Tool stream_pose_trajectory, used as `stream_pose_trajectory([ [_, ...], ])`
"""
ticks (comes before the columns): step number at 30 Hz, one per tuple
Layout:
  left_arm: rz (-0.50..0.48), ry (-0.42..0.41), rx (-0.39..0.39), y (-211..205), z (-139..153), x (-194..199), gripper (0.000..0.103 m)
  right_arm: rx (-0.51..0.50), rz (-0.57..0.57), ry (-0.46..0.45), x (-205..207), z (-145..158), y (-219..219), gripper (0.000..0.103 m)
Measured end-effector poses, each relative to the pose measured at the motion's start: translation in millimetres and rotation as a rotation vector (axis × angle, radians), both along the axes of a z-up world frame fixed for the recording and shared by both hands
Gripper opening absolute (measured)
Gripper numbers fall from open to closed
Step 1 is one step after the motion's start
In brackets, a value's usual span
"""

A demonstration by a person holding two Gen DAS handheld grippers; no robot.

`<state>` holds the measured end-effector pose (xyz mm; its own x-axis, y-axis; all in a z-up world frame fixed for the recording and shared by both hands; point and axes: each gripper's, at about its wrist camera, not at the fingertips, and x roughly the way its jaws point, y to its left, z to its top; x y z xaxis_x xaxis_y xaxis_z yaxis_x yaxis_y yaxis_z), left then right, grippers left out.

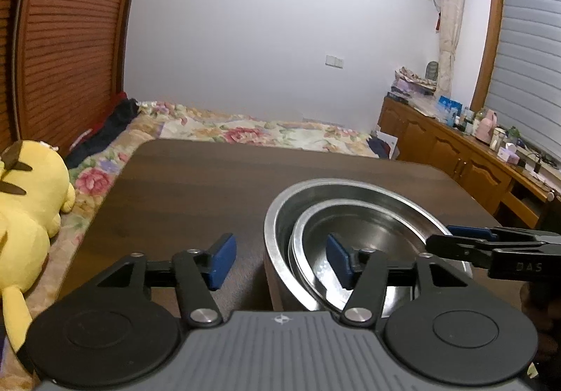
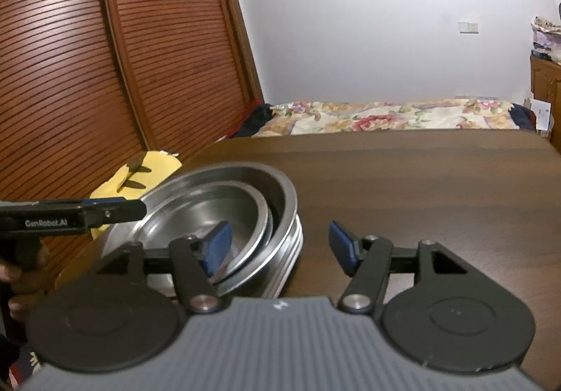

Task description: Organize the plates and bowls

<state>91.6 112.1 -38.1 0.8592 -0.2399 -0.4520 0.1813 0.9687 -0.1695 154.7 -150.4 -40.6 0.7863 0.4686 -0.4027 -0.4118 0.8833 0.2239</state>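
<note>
On my far left a yellow plush toy [image 1: 24, 215] lies on the bed. My left claw [image 1: 280, 259] hangs with its jaws apart, straddling the near rim of the big steel bowl [image 1: 280, 215] on the dark desk [image 1: 196, 187]. A smaller bowl [image 1: 368, 226] sits tilted inside it. My right claw [image 2: 278, 247] is spread wide too, gripping nothing, across the bowl's right rim.
</note>
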Motion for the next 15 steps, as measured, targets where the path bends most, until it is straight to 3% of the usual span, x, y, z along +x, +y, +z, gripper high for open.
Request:
stream_pose_trajectory([
  [4, 0.020, -0.027, 0.024, -3, 9, -4, 0.075, 0.003, -0.013, -0.032, -5, 10, -6, 0.066],
  [15, 0.024, -0.099, 0.088, -26, 36, -21, 0.091, -0.013, -0.064, -0.150, -28, 33, -26, 0.097],
])
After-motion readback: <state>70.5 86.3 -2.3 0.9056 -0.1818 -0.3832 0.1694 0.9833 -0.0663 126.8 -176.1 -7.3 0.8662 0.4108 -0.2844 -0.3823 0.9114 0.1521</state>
